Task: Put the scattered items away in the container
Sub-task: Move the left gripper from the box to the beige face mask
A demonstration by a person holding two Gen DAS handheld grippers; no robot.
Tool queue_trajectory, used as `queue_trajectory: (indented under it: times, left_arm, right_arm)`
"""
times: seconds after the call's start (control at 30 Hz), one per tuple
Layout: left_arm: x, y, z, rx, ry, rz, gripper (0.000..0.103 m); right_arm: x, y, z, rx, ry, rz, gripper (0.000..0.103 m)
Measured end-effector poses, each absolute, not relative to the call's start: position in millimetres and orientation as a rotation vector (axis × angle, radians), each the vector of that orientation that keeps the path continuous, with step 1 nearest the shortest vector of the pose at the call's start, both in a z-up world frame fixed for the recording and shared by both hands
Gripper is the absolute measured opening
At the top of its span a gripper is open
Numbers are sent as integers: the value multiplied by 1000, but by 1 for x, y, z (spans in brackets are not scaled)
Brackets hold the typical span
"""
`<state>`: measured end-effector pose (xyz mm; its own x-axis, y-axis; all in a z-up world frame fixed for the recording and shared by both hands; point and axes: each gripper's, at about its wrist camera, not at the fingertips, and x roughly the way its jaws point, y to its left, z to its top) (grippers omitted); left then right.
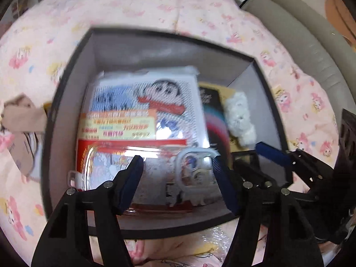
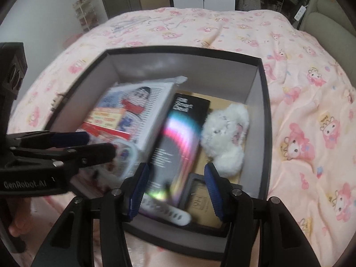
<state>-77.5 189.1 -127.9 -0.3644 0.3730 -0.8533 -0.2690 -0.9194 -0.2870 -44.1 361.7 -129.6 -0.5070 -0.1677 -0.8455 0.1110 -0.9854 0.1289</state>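
Note:
A black box [image 1: 66, 93] with grey inner walls [image 2: 264, 115] sits on the pink bed. Inside lie a cartoon-printed package [image 1: 142, 109] [image 2: 142, 106], a black box with rainbow stripes [image 2: 178, 138] [image 1: 215, 120], a white plush toy [image 2: 224, 138] [image 1: 240, 120], a clear phone case [image 1: 195, 166] [image 2: 126, 155], a white strap [image 2: 166, 211] and a small dark frame [image 2: 198, 195]. My left gripper [image 1: 180, 182] is open and empty over the phone case. My right gripper [image 2: 175, 193] is open and empty over the near edge of the box.
A pink cartoon-print bedspread [image 2: 300, 111] surrounds the box. A cardboard piece [image 1: 22, 120] lies left of the box. A grey padded headboard [image 1: 300, 44] stands at the right. A shelf [image 2: 85, 15] and cabinets stand beyond the bed.

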Motion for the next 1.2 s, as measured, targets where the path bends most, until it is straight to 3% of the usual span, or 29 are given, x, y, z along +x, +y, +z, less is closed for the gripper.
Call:
queue_trajectory:
  times: [0.23,0.57,0.9,1.2]
  left_arm:
    - [-42,191,-76,-1333,-77,2339,66]
    - [3,126,-53,-1287,-108,2448,67]
    - [8,-24,-73,-1348,-482,2586,65]
    - [-53,-96,-146,-1475,-768,2513,61]
  right_arm:
    - [-16,345,-94,1339,-72,-2690,53]
    - [14,278,-65,1270,-45,-2577,55]
    - [-24,167,-68,1261,-13,-2371,55]
    - [-101,89,-104,1420,35,-2244,54]
